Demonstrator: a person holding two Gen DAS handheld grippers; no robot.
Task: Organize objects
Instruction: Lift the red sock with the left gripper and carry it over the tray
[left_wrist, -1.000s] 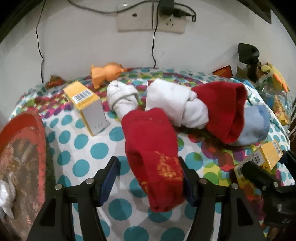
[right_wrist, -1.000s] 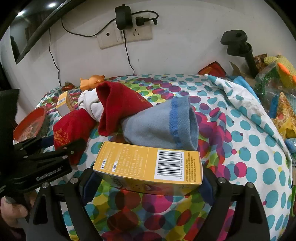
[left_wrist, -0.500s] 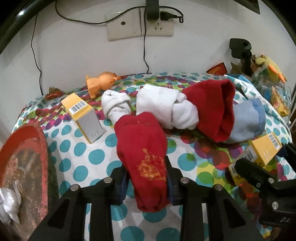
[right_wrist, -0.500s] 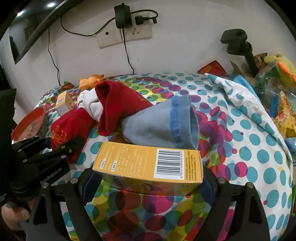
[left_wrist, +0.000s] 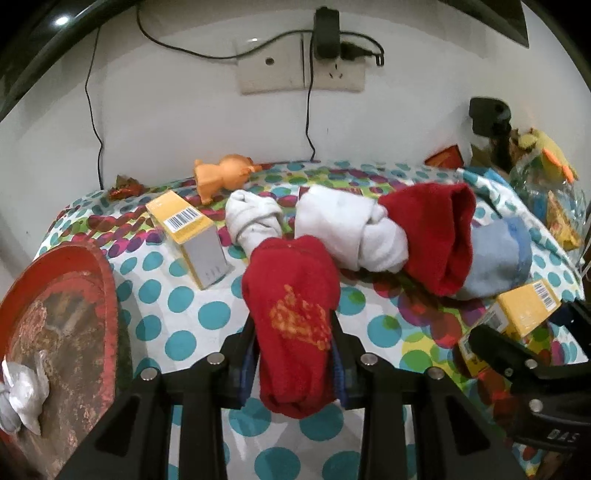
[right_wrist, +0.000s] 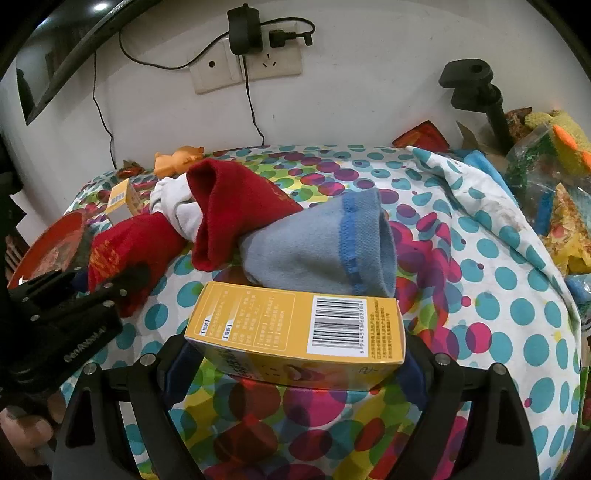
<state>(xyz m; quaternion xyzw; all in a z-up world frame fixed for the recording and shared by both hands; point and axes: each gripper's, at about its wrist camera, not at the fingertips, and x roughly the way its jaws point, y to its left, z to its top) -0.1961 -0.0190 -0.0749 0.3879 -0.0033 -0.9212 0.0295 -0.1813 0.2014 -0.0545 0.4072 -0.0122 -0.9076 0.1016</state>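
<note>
My left gripper is shut on a red sock with a gold print, its toe hanging down between the fingers. Behind it lie a knotted white sock, a larger white sock, a second red sock and a grey-blue sock. My right gripper is shut on a yellow box with a barcode, held lengthwise between the fingers. The grey-blue sock lies just beyond the box. The left gripper also shows in the right wrist view.
A second yellow box and an orange toy lie at the back left on the polka-dot cloth. A red tray stands at the left. Bags and a black stand crowd the right edge. Wall sockets with cables are behind.
My left gripper has closed on the red sock and drawn back slightly with it. The right gripper and its box have hardly moved.
</note>
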